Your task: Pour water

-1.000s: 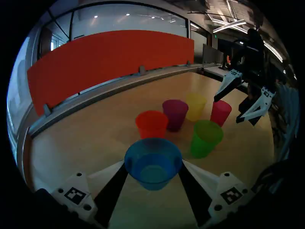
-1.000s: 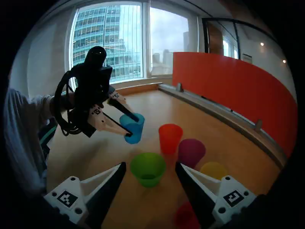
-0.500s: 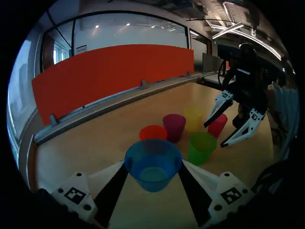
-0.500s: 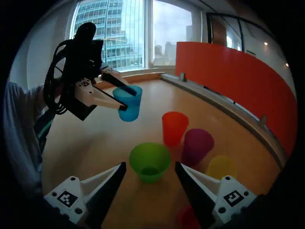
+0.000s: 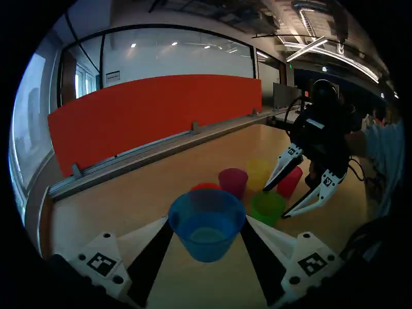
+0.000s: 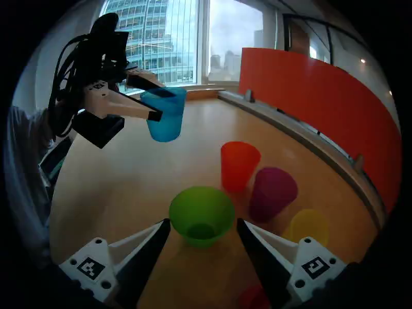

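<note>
Water [image 5: 206, 236] lies low in the blue cup [image 5: 207, 213], which the left tongs [image 5: 206, 220] pinch between both fingers, one pressed to each side of the cup. The cup is upright and raised clear of the worktop [image 6: 118, 180]. The right tongs [image 6: 202, 222] are spread wide and hold nothing. The green cup [image 6: 202, 212] stands between their fingertips, and I cannot tell whether either finger touches it. Just beyond those tips stand an orange cup [image 6: 238, 165] and a purple cup [image 6: 272, 191], with a yellow cup [image 6: 309, 226] off to one side.

By my reading the carry is in hand and no pour has begun. If the green cup is the target, the next move calls for bringing the blue cup over its mouth and tipping slowly so the small amount of water lands inside. The right tongs could close on the green cup to steady it.

Writing is scarce. Each tongs finger carries a square black-and-white marker tag [image 6: 90, 269], a pattern rather than words. No brand shows on any cup.
</note>
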`<move>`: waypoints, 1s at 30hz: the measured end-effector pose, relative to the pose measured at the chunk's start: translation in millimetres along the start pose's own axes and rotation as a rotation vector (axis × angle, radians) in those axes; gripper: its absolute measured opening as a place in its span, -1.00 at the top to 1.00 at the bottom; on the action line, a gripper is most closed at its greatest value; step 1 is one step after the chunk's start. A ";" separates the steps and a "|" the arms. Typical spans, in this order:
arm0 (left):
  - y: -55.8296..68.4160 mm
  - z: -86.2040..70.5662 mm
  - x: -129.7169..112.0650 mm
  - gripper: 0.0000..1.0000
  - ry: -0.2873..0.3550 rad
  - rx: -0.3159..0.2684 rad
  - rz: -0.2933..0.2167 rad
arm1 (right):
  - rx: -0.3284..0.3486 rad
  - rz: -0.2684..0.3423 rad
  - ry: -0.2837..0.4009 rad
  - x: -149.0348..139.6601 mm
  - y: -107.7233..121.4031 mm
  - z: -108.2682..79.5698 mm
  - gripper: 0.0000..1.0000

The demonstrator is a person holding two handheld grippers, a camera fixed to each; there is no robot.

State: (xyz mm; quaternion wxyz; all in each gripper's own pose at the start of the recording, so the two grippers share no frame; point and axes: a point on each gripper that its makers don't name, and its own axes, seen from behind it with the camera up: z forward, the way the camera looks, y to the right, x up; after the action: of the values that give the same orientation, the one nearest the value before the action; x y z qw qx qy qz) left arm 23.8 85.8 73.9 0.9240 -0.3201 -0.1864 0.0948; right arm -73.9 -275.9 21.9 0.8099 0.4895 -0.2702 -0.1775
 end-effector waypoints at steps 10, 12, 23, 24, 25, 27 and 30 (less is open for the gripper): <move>-4.8 -13.9 6.7 -0.72 0.034 0.014 -0.006 | 0.005 -0.025 -0.017 3.3 -1.8 19.1 -1.00; -5.4 -16.5 7.5 -0.72 0.040 0.015 -0.008 | 0.003 -0.030 -0.020 3.6 -1.4 22.1 -1.00; -7.9 -25.9 12.2 -0.72 0.062 0.023 -0.011 | -0.006 -0.029 -0.024 2.6 -1.0 23.4 -0.88; -7.7 -26.6 12.9 -0.72 0.064 0.023 -0.011 | -0.007 -0.029 -0.024 2.6 -1.2 22.7 -0.87; -7.5 -27.1 13.6 -0.72 0.066 0.024 -0.011 | -0.010 -0.029 -0.020 3.5 -1.0 21.5 -0.88; -7.0 -28.1 15.1 -0.72 0.070 0.026 -0.011 | -0.015 -0.029 -0.012 5.6 -0.6 19.0 -0.88; -5.2 -29.2 16.6 -0.72 0.075 0.028 -0.010 | -0.022 -0.025 0.008 11.5 0.0 11.8 -0.88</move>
State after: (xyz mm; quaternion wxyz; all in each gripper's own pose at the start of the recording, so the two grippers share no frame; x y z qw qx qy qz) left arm 51.0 70.3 60.6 0.9352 -0.3096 -0.1518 0.0808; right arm -72.1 -290.5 29.4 0.8140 0.4846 -0.2587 -0.1887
